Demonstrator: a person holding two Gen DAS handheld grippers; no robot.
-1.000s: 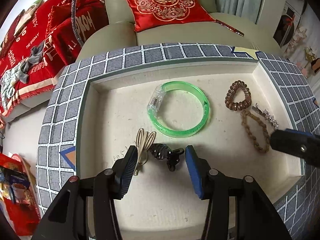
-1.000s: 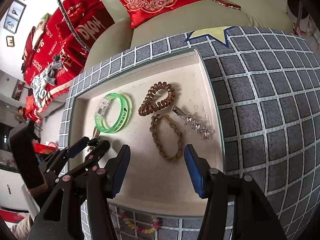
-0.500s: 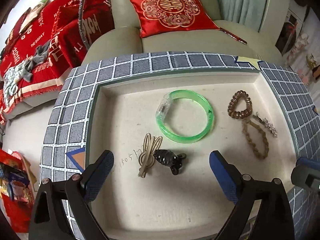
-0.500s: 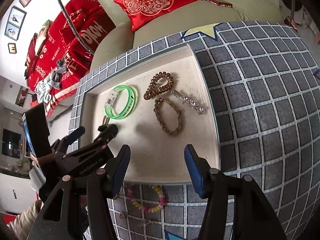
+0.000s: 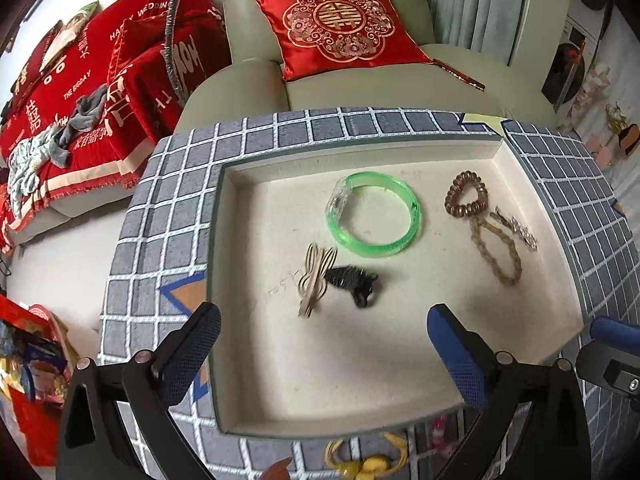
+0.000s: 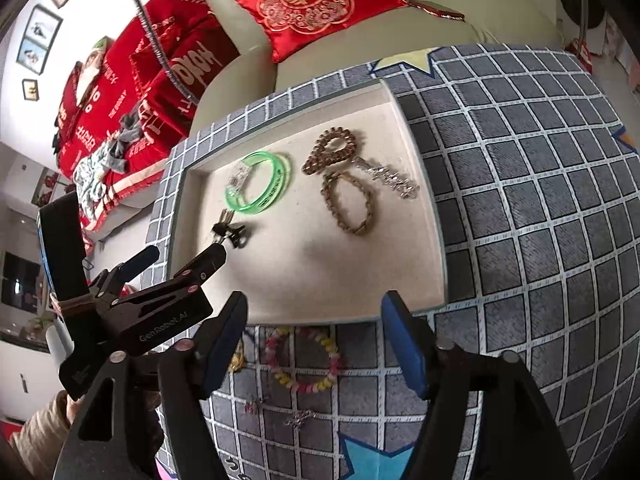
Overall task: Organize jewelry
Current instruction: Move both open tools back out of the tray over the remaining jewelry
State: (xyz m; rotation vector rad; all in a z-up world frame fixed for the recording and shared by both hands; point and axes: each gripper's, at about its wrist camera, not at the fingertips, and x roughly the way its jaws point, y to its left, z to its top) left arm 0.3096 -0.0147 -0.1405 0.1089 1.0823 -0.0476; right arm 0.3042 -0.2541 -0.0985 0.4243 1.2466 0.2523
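The room is a pale sofa (image 5: pixel 360 92) with a red cushion (image 5: pixel 344 24) across the top of the frame; lower-centre, a grid-patterned rug (image 6: pixel 540 200) carries the cream tray (image 5: pixel 256 360) holding bangle (image 5: pixel 376 216), hair ties and clips. I judge this a gap between placements. The left claw (image 5: pixel 324 344) gapes wide and empty, the right claw (image 6: pixel 316 340) is opening, empty, over the beaded bracelet (image 6: pixel 304 360) on the rug, probably next.

Green bangle (image 5: pixel 376 216), brown bracelet (image 5: pixel 498 252) flat in tray (image 5: pixel 224 240) (apart).
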